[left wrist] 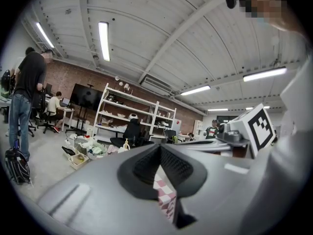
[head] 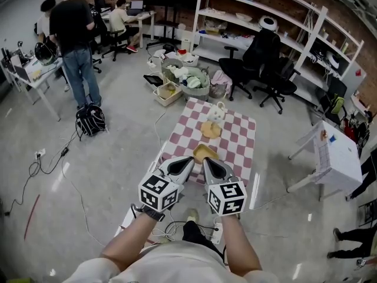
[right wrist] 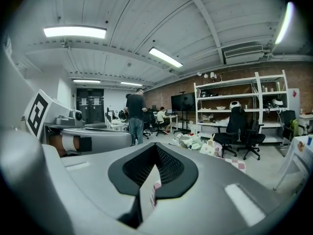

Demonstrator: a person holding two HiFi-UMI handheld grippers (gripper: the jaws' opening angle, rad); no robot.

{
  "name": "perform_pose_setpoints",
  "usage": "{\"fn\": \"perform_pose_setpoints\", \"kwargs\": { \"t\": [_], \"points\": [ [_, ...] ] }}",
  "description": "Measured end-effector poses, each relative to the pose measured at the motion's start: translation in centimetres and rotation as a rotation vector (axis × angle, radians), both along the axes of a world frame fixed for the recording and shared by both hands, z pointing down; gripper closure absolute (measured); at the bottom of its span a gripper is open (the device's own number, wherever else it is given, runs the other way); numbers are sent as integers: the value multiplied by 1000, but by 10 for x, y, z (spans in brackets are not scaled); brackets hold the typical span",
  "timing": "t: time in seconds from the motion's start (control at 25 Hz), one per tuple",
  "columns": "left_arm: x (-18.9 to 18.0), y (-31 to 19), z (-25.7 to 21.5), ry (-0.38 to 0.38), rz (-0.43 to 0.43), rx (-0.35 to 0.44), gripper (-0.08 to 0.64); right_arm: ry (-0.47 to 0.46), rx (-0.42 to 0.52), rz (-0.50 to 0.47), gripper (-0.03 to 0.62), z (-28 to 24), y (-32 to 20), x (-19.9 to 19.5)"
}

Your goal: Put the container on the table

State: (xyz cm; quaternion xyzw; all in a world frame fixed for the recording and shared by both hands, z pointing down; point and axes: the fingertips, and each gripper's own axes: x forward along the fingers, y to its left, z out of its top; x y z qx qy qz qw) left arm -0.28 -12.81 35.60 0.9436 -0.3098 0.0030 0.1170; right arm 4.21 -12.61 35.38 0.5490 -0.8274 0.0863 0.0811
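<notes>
A table [head: 241,140] with a pink-and-white check cloth stands just ahead of me. On its near end lies a shallow tan container [head: 205,152]; farther back are a flat tan item [head: 210,130] and a white jug [head: 217,111]. My left gripper [head: 189,160] and right gripper [head: 207,161] hover side by side over the near edge, their tips beside the container. Both are shut with nothing between the jaws. In the left gripper view only a strip of check cloth [left wrist: 164,199] shows below the closed left gripper [left wrist: 160,147]. The right gripper [right wrist: 156,146] looks across the room.
Bins of clutter [head: 187,78] and black office chairs [head: 259,63] stand beyond the table. A white folding table [head: 337,153] is at the right, a backpack [head: 90,119] and floor cables at the left. A person [head: 73,34] stands far left near desks.
</notes>
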Motion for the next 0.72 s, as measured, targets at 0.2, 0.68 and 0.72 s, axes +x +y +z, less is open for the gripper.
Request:
{"fn": "perform_pose_setpoints", "kwargs": {
  "t": [0.2,0.68,0.72],
  "points": [
    [-2,5,-2,0,-5,4,555,-9,-2,-4,583,-1,5,-3],
    [-2,4,-2,2,-9,8,555,-10,3,-6,583,-1,4,-3],
    [-2,3,-2,2,-10,8,555,-10,3,-6,583,-2,3,-3]
  ]
}}
